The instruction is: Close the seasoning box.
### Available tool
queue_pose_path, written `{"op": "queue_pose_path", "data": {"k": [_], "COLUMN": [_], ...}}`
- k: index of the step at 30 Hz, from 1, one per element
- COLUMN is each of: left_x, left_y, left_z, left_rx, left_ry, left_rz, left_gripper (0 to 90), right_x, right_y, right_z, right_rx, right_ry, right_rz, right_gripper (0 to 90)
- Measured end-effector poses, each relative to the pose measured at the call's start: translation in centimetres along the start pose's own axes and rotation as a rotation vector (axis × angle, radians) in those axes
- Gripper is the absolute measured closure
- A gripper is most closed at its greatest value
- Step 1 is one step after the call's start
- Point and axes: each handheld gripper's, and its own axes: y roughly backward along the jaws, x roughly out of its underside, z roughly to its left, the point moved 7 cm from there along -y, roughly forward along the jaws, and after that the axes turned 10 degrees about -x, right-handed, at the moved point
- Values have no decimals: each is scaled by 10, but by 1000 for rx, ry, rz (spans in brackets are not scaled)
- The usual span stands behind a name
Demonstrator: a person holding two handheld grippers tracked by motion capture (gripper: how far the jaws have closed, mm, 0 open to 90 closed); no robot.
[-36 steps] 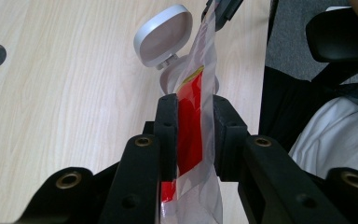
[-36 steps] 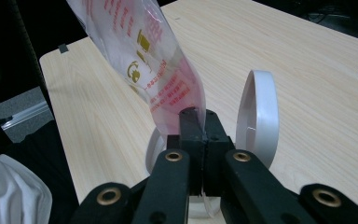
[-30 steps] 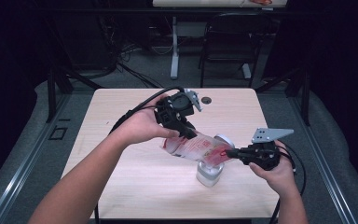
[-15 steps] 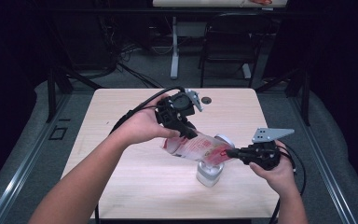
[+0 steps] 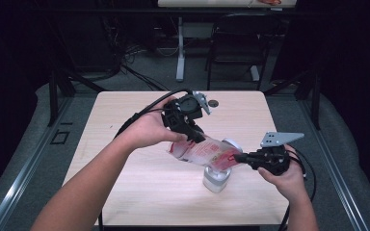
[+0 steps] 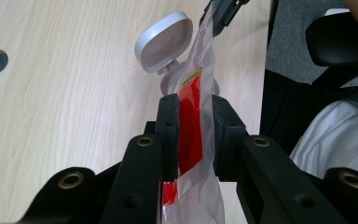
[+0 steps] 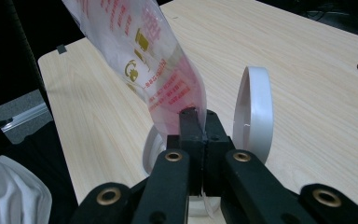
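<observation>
A clear plastic bag (image 5: 204, 151) with red print hangs slanted above the table, stretched between both grippers. My left gripper (image 5: 192, 132) is shut on its upper end; in the left gripper view the bag (image 6: 203, 60) runs between the pads of that gripper (image 6: 195, 105). My right gripper (image 5: 238, 156) is shut on the bag's lower end, and the right gripper view shows its jaws (image 7: 198, 116) pinched tight on the bag (image 7: 140, 42). Directly below stands a white container (image 5: 217, 178) with its round flip lid (image 7: 254, 112) open and upright.
The light wooden table (image 5: 125, 183) has a round cable hole (image 5: 213, 102) near its far edge. Black cables trail from both grippers. The person's white clothing (image 6: 335, 135) is close to the table's near edge. Desk legs and a chair stand on the floor beyond.
</observation>
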Motion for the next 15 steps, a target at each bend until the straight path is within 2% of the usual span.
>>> {"op": "queue_pose_path", "data": {"k": [15], "left_x": [-2], "left_y": [-1], "left_z": [-1], "left_rx": [-1], "left_ry": [5], "left_rz": [-6], "left_gripper": [761], "right_x": [1], "right_y": [0], "right_z": [-1], "right_rx": [0], "right_ry": [-2], "right_rz": [1], "right_gripper": [900]}}
